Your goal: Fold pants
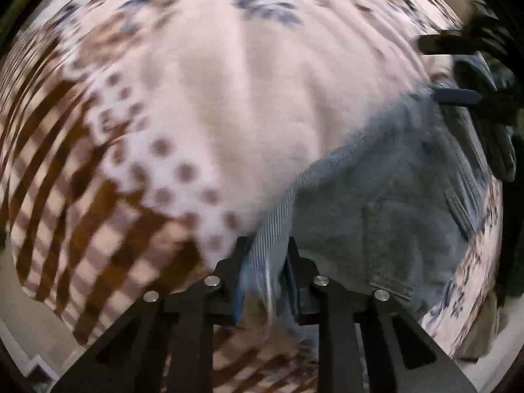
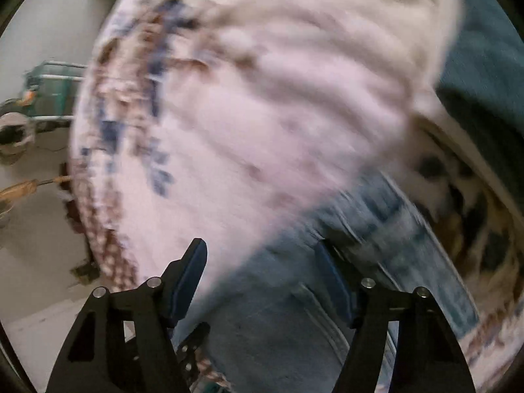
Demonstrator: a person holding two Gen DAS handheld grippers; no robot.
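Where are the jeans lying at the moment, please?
The jeans lie on the patterned blanket, lower right in the left wrist view, a fold pinched in the left gripper; the open right gripper hangs above them.

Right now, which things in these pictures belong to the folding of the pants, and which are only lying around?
For the job:
- jeans
- left claw, shut on a fold of the jeans
- right claw, open over the jeans
- patterned blanket under the jeans

Just lying about:
- green cart on the floor
- dark green cloth at the blanket's edge
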